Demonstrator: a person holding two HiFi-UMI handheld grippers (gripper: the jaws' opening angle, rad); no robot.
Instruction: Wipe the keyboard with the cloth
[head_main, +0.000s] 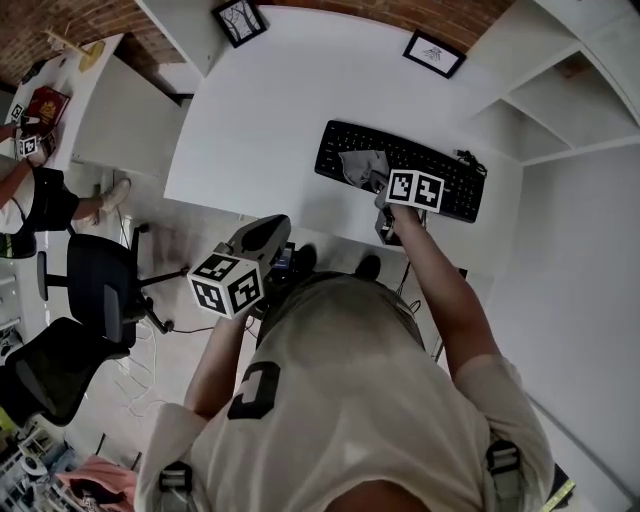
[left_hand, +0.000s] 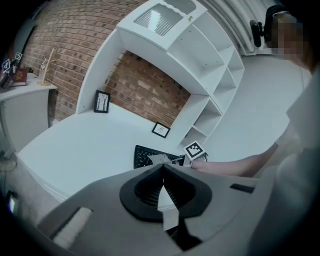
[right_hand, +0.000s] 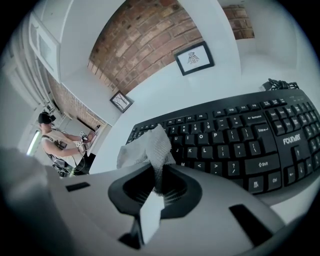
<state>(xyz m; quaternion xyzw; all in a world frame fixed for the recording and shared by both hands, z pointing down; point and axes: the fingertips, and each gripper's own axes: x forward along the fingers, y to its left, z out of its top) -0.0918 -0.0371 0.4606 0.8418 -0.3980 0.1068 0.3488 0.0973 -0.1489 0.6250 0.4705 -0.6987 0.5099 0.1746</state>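
Observation:
A black keyboard (head_main: 435, 170) lies on the white desk (head_main: 270, 110), toward its right near edge. A pale grey cloth (head_main: 360, 164) rests bunched on the keyboard's left half. My right gripper (head_main: 376, 182) is shut on the cloth (right_hand: 149, 148), which sticks up crumpled from between the jaws over the letter keys of the keyboard (right_hand: 240, 132). My left gripper (head_main: 278, 228) hangs off the desk's near edge, shut with nothing in it. In the left gripper view its jaws (left_hand: 163, 169) meet, with the keyboard (left_hand: 146, 156) and cloth (left_hand: 159, 159) far ahead.
Two small framed pictures (head_main: 240, 20) (head_main: 434, 52) stand at the desk's back. White shelves (head_main: 570, 90) rise at the right. Black office chairs (head_main: 95, 280) stand on the floor at the left, and another person (head_main: 30, 195) works beside a white cabinet (head_main: 110, 100).

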